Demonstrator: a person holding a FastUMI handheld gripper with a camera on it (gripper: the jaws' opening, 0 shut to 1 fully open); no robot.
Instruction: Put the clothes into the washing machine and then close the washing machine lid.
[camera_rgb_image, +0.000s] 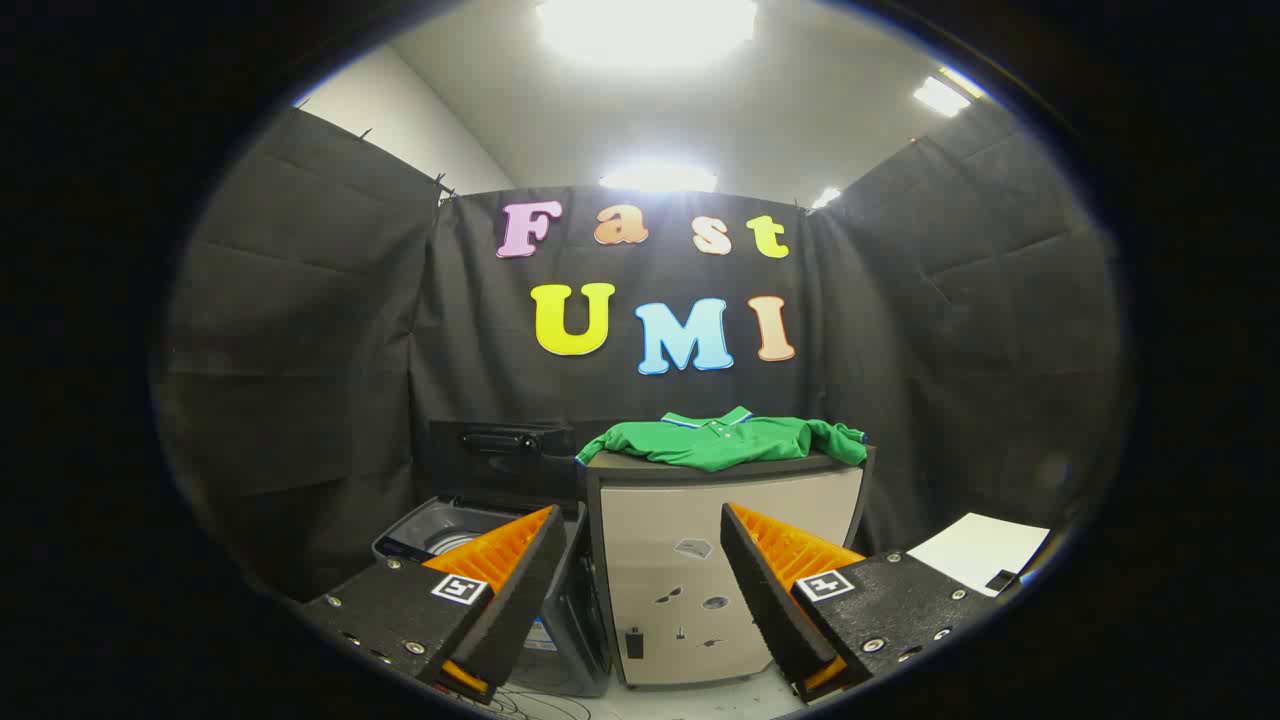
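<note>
A green polo shirt (728, 442) lies spread on top of a pale cabinet (720, 560), well beyond my fingers. Left of the cabinet stands a small grey washing machine (440, 535) with its dark lid (505, 452) raised upright at the back, so the drum opening shows behind my left finger. My gripper (640, 560) is open with nothing between its fingers, and it hangs some way back from the cabinet front.
A white sheet (975, 550) lies on a surface to the right of the cabinet. Black cloth walls close the booth on three sides. Cables trail on the pale floor (700, 700) below the machine.
</note>
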